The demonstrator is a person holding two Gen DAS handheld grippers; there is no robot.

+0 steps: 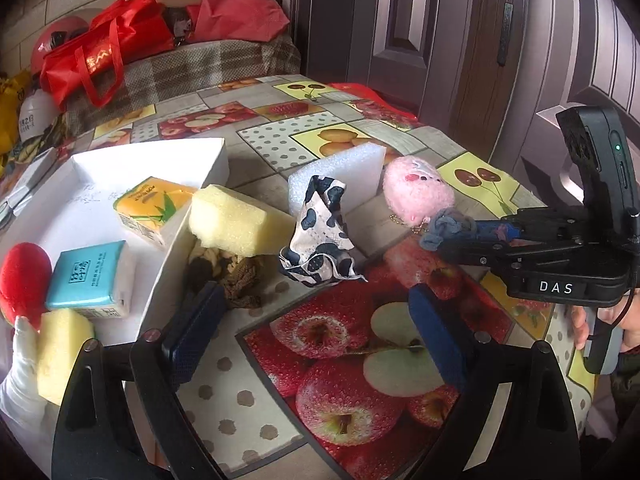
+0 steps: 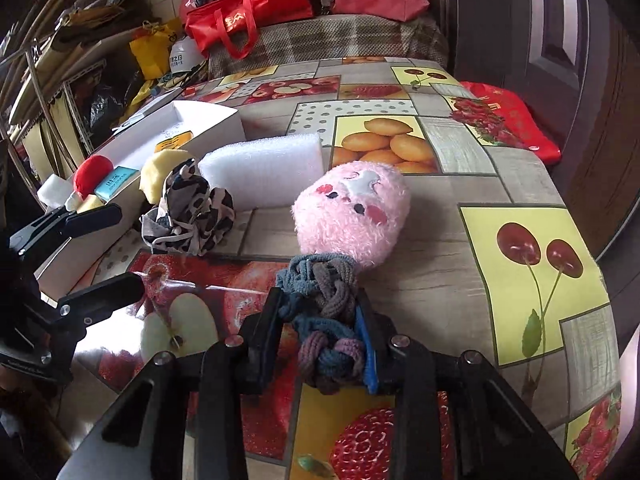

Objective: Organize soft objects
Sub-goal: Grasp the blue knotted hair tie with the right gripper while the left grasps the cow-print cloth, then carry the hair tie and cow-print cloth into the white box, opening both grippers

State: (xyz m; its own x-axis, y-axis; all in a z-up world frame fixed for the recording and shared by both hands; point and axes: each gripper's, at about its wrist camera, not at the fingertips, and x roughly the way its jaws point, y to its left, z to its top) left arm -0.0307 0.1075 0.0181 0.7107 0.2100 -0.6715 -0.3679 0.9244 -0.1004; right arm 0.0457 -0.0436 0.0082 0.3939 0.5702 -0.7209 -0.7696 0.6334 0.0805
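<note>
My right gripper [image 2: 318,300] is shut on a braided grey-blue hair tie [image 2: 324,320] and holds it just above the table, next to a pink plush toy [image 2: 354,212]. In the left wrist view the right gripper [image 1: 460,232] comes in from the right with the hair tie [image 1: 444,226] at its tip, beside the pink plush [image 1: 418,196]. My left gripper [image 1: 316,328] is open and empty over the tablecloth. A cow-print cloth [image 1: 320,240] lies ahead of it. A yellow sponge [image 1: 238,220] rests on the rim of the white box [image 1: 156,280].
The box holds tissue packs [image 1: 94,280], a red plush [image 1: 22,280] and another yellow sponge [image 1: 60,352]. A white foam block [image 1: 352,172] stands behind the cloth. A brown knit item [image 1: 236,276] lies by the box. Red bags [image 1: 96,52] sit beyond the table.
</note>
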